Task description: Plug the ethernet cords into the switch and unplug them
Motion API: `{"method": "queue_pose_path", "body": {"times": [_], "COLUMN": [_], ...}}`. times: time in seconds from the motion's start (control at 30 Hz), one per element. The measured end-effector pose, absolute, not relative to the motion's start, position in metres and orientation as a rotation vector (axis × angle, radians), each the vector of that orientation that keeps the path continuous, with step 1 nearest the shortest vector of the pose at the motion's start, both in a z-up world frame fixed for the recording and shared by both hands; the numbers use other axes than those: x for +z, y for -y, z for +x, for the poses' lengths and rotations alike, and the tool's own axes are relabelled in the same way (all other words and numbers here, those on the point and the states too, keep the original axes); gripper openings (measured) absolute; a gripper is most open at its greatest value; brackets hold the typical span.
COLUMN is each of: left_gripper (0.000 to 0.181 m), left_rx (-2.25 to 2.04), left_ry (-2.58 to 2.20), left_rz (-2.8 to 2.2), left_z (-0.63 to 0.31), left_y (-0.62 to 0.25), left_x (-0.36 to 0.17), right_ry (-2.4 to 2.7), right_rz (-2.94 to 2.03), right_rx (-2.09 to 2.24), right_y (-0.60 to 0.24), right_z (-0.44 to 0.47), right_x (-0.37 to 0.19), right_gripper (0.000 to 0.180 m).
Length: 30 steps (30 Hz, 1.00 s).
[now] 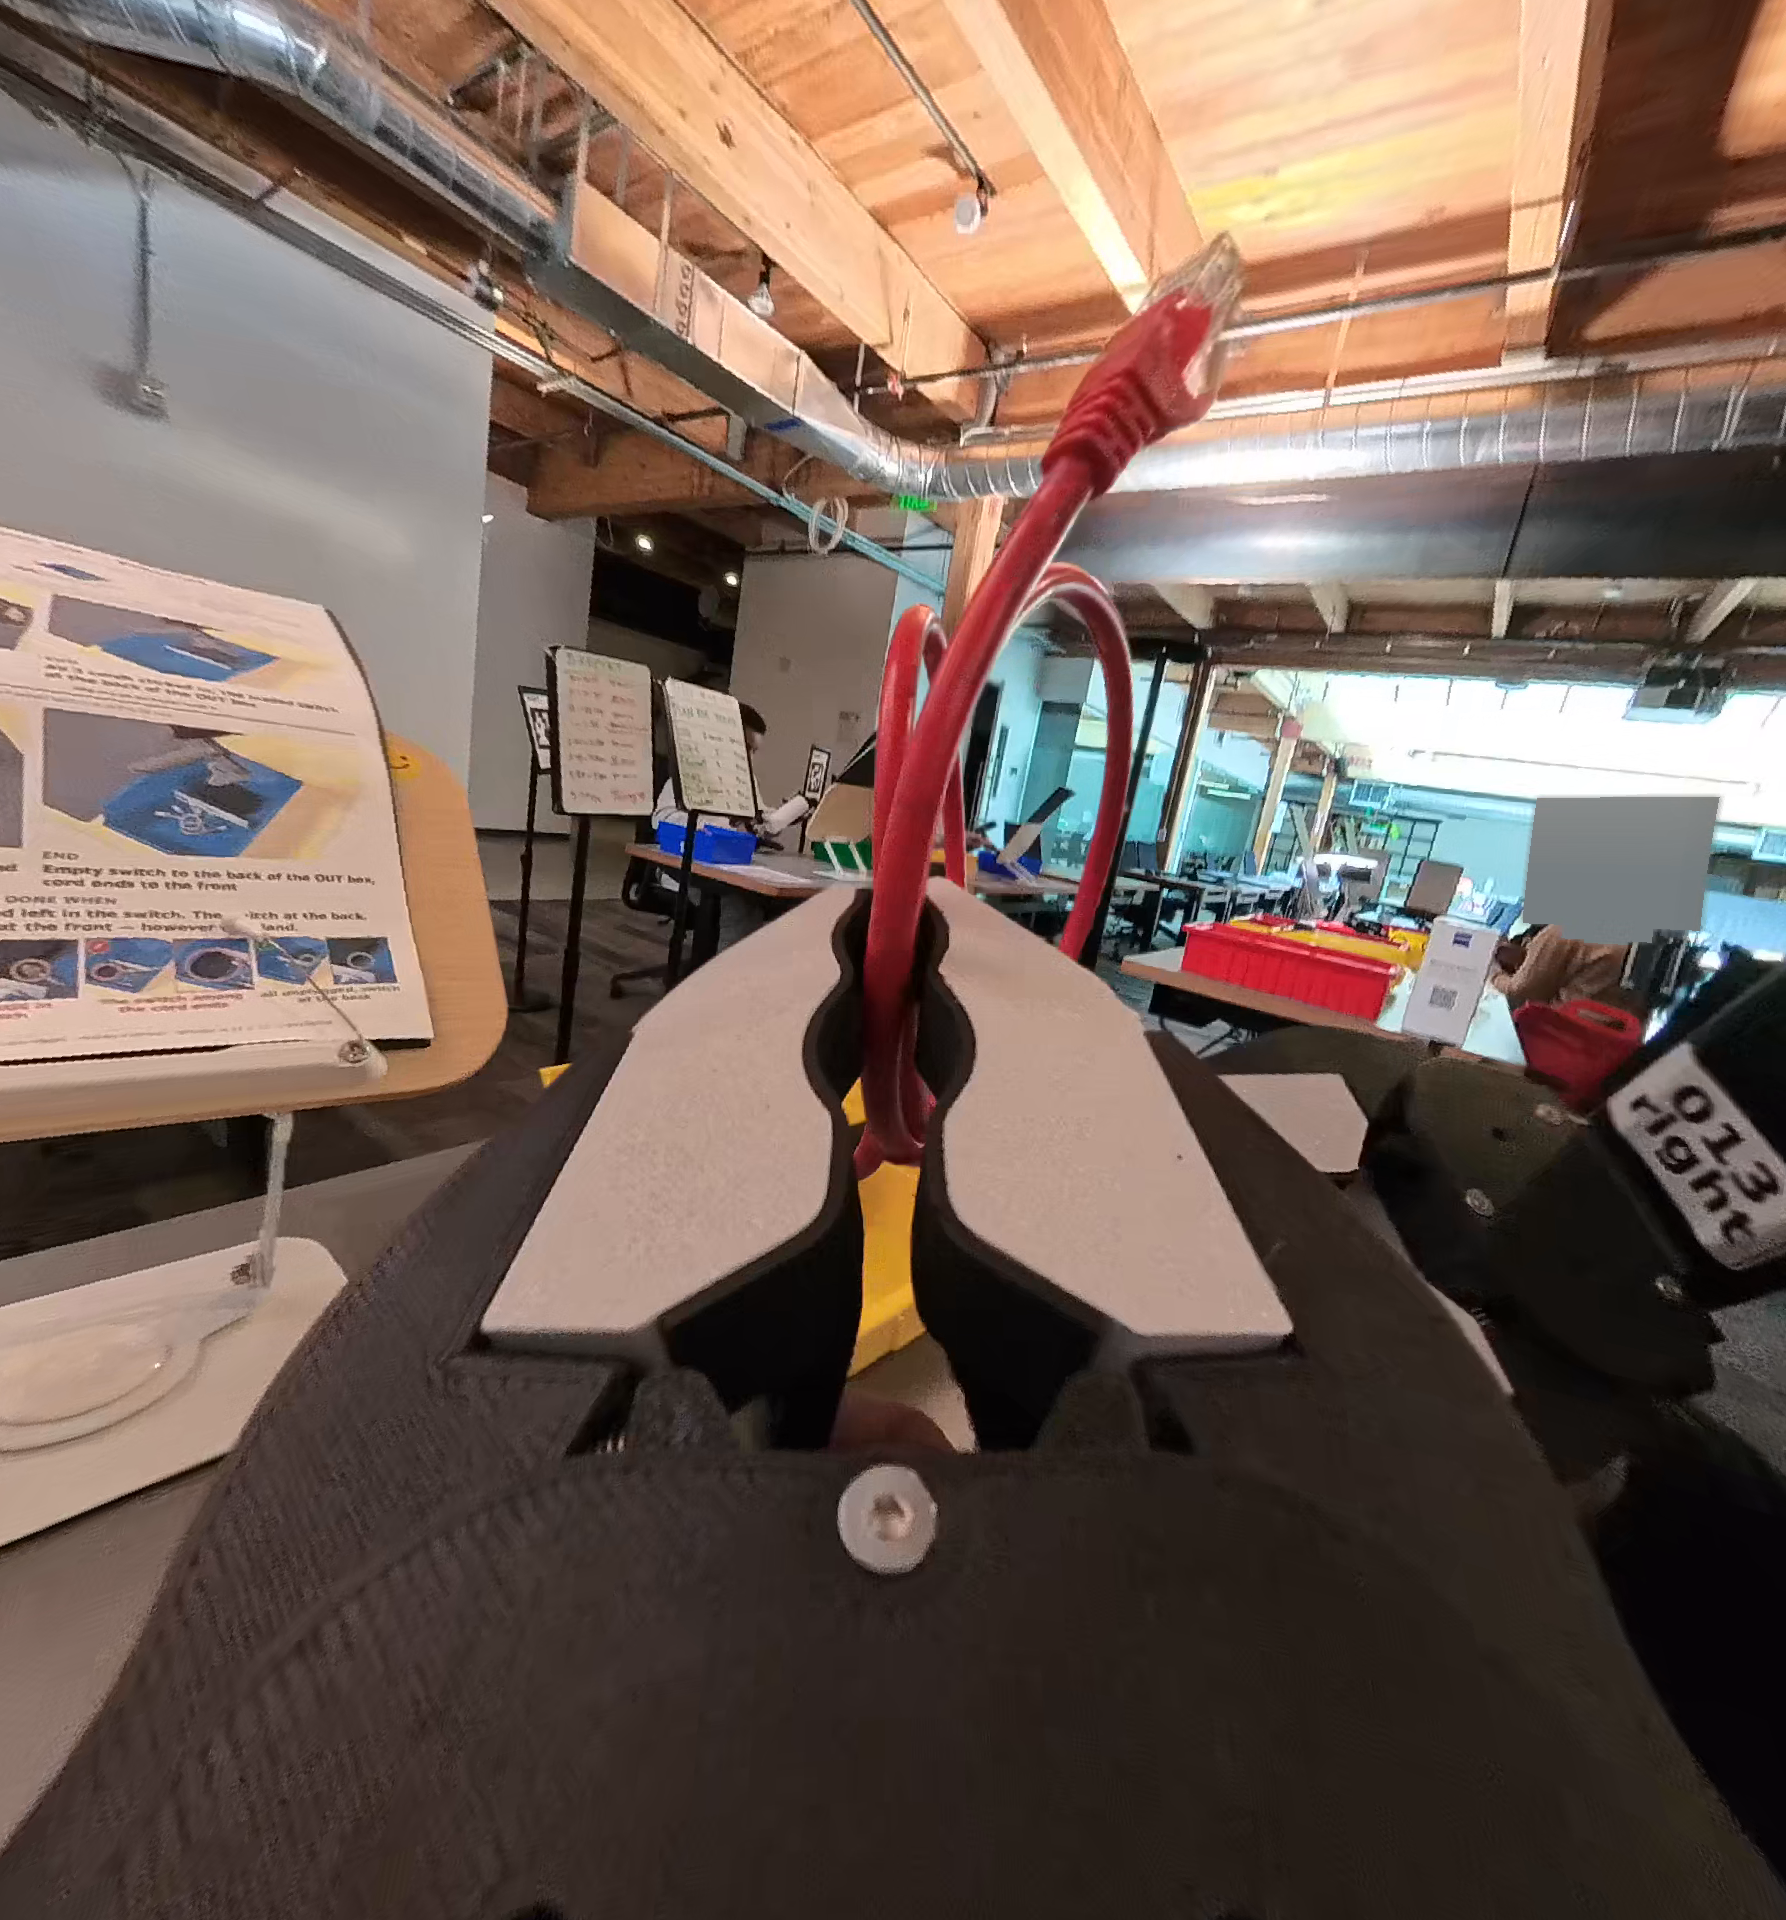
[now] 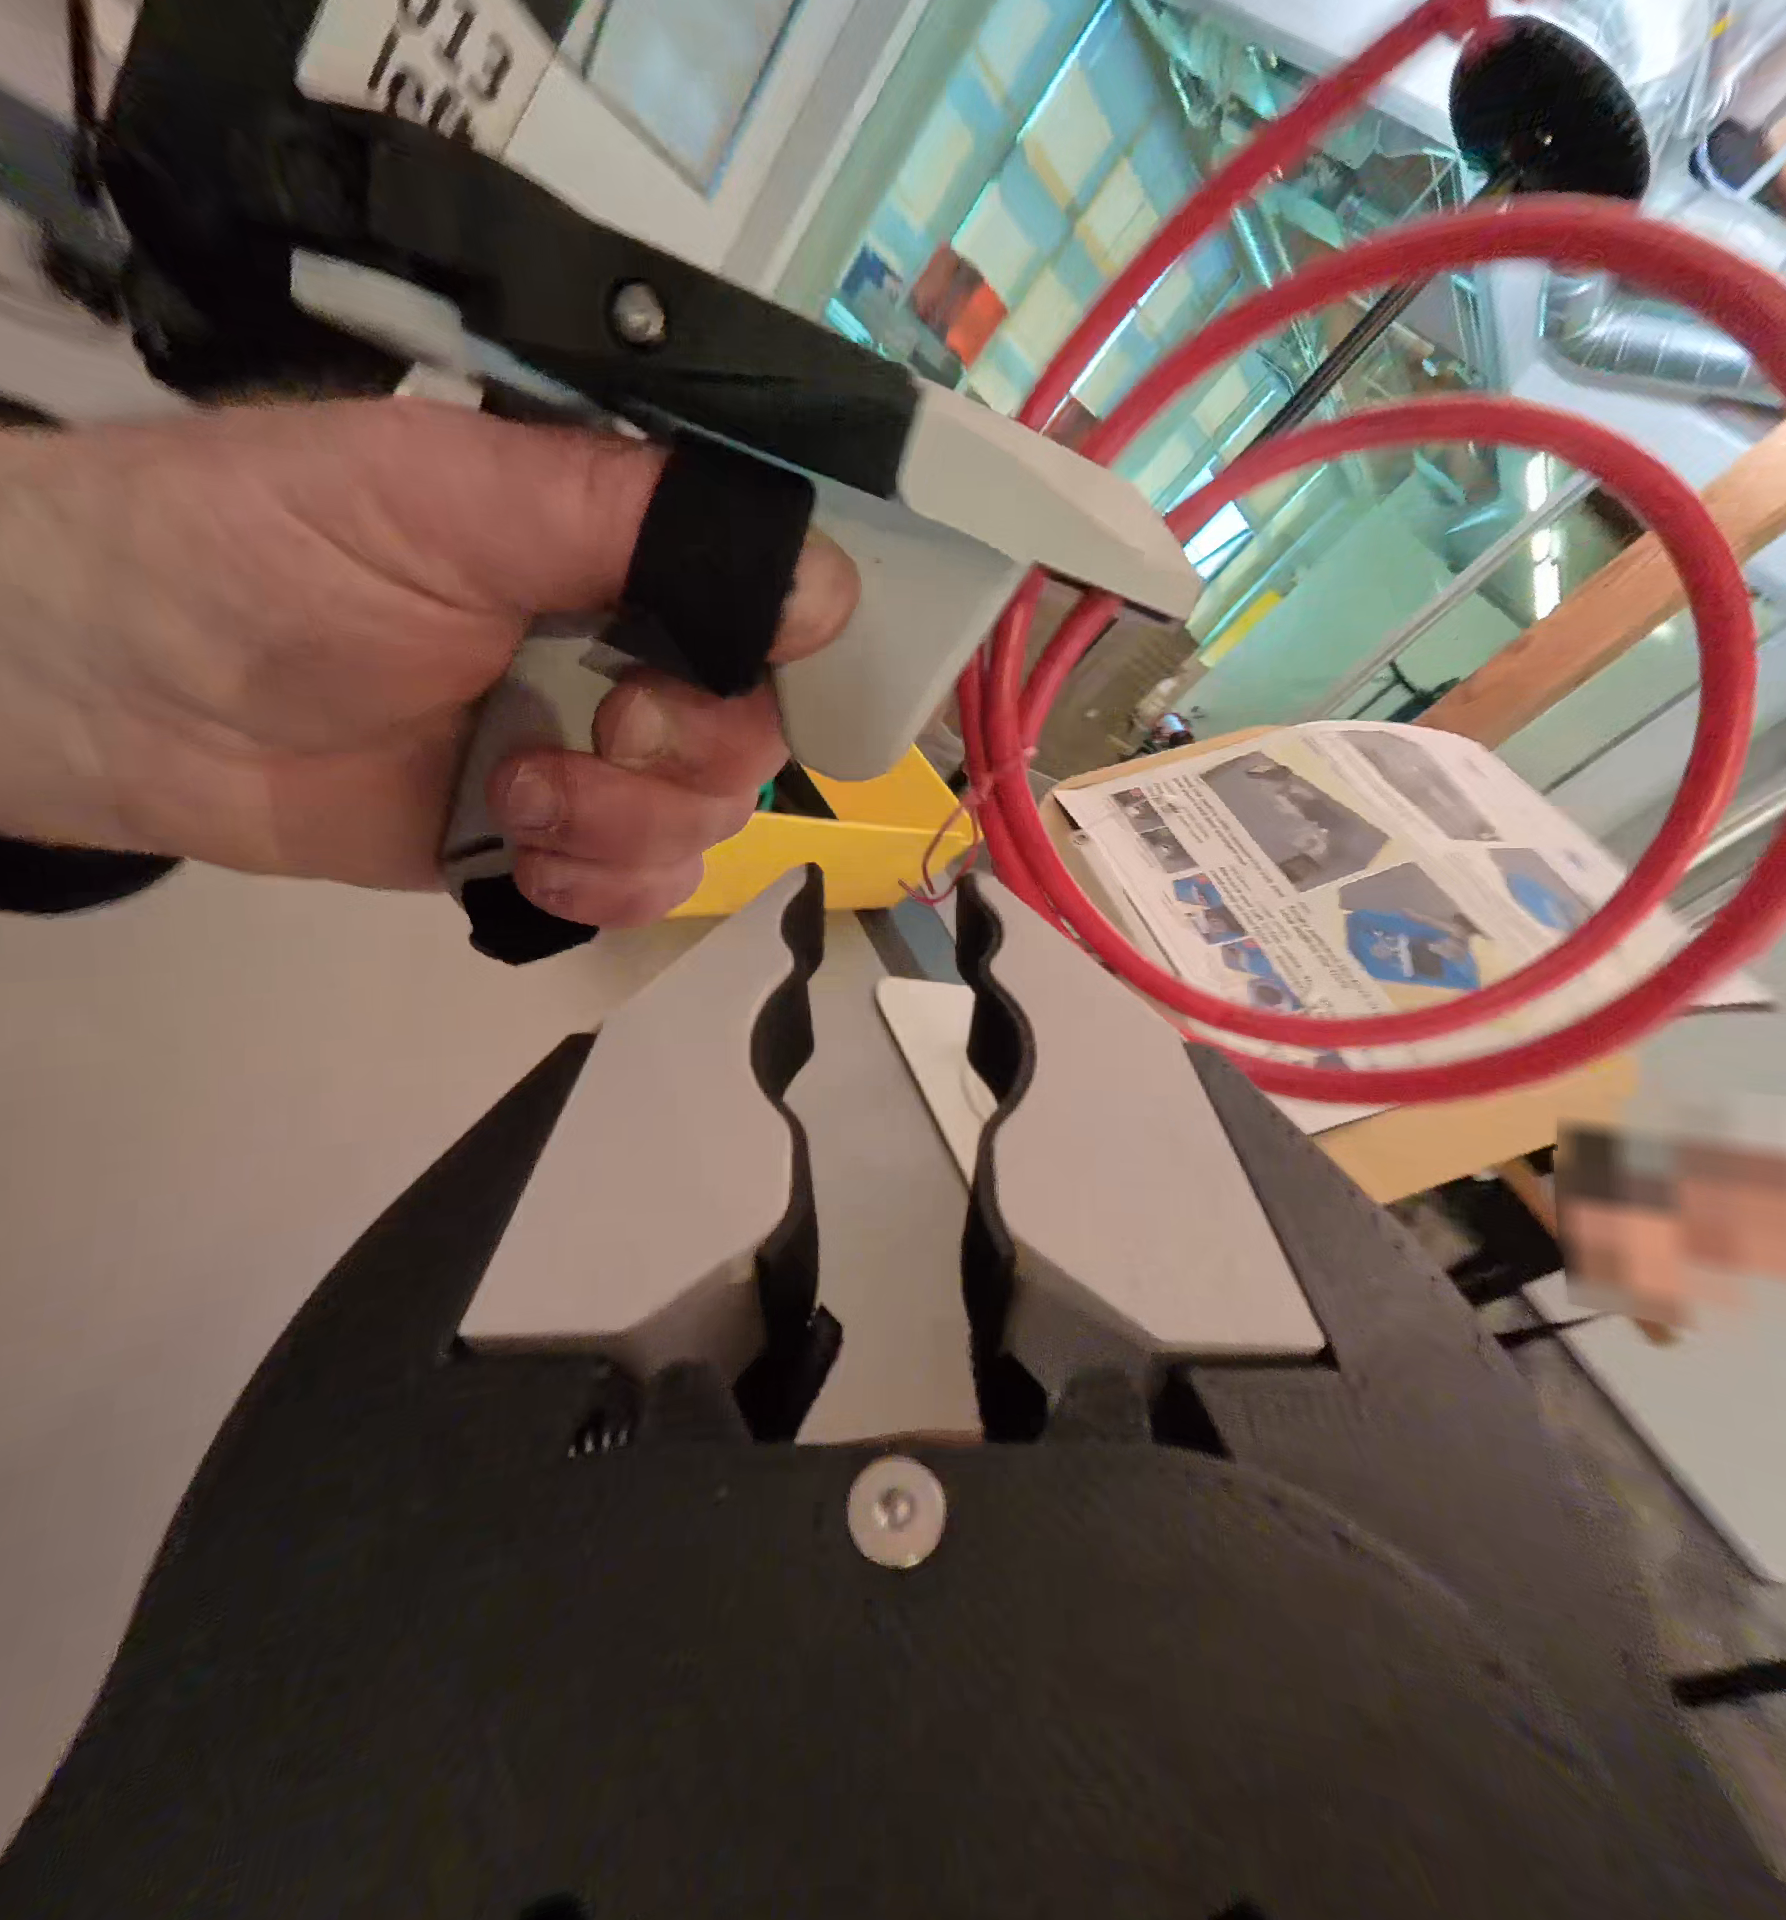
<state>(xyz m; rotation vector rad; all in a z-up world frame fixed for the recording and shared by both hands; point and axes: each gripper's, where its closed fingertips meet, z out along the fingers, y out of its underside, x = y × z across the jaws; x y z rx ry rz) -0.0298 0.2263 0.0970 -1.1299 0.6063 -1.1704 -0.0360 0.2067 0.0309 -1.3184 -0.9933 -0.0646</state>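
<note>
We are clamping the left gripper on the red cord; our right gripper is gaping, empty, near a paper sheet, perhaps instructions.

A big open workshop or lab hall: bare timber ceiling beams and silver air ducts at twelve o'clock, long work tables with coloured bins ahead, whiteboards on stands at eleven o'clock, an instruction sheet at nine.
</note>
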Motion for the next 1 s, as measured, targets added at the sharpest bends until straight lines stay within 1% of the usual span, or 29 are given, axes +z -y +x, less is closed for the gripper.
{"method": "queue_pose_path", "body": {"times": [0.07, 0.2, 0.33, 0.37, 0.43, 0.57, 0.8, 1.0], "left_gripper": [0.005, 0.005, 0.005, 0.005, 0.005, 0.005, 0.005, 0.005], "left_rx": [-1.176, -1.202, -1.216, -1.224, -1.24, -1.245, -1.237, -1.131], "left_ry": [-0.592, -0.593, -0.601, -0.597, -0.601, -0.603, -0.595, -0.608], "left_rz": [-1.129, -1.11, -1.107, -1.109, -1.108, -1.105, -1.107, -1.109], "left_z": [-0.034, -0.034, -0.032, -0.032, -0.031, -0.029, -0.029, -0.031], "left_y": [-0.229, -0.227, -0.224, -0.225, -0.223, -0.219, -0.219, -0.226], "left_x": [0.098, 0.1, 0.1, 0.1, 0.1, 0.102, 0.101, 0.097], "right_ry": [0.917, 0.723, 0.601, 0.602, 0.612, 0.571, 0.573, 0.662], "right_rz": [-1.338, -1.36, -1.358, -1.357, -1.368, -1.353, -1.349, -1.349], "right_rx": [0.079, 0.455, 0.748, 0.782, 0.806, 0.85, 0.868, 0.466], "right_y": [-0.207, -0.208, -0.208, -0.207, -0.207, -0.208, -0.205, -0.206], "right_z": [-0.034, -0.027, -0.026, -0.028, -0.031, -0.029, -0.031, -0.023], "right_x": [0.035, 0.047, 0.05, 0.049, 0.045, 0.046, 0.046, 0.054], "right_gripper": [0.01, 0.003, 0.001, 0.003, 0.006, 0.0, 0.0, 0.0]}}
